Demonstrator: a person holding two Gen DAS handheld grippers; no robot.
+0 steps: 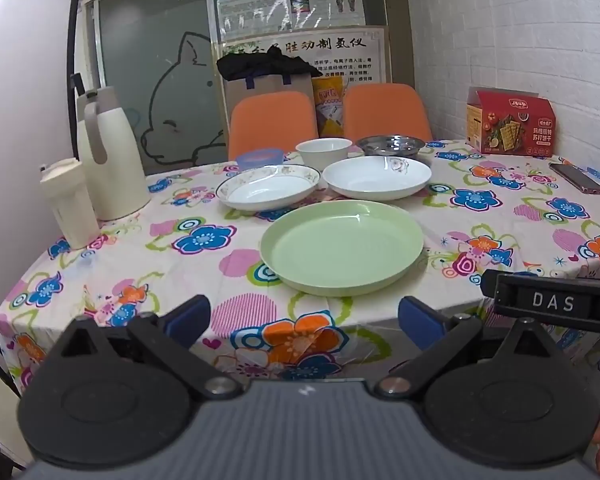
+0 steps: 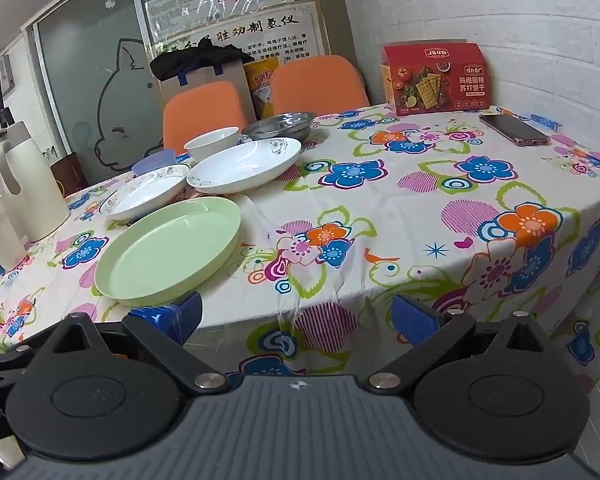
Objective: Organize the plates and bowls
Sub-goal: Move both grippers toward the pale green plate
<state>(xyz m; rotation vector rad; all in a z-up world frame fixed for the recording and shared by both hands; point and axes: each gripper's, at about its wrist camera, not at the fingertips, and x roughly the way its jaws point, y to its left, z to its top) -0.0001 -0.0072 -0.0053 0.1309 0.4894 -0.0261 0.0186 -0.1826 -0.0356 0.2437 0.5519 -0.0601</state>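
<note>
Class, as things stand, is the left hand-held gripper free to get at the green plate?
Probably yes: the left hand-held gripper is open, the green plate lies straight ahead, nothing between.

3 plates, 3 bowls (1 steel), 2 chairs, 2 flasks.

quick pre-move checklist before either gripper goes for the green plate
1. Left gripper open and empty: ok.
2. Right gripper open and empty: ok.
3. Green plate empty, nothing stacked on it: ok.
4. Green plate's near rim reachable, nothing in front of it: ok.
5. Green plate apart from the flower-rimmed plate and white plate behind it: ok in the left view, gap looks slim in the right view.
6. Phone away from the dishes: ok.
</note>
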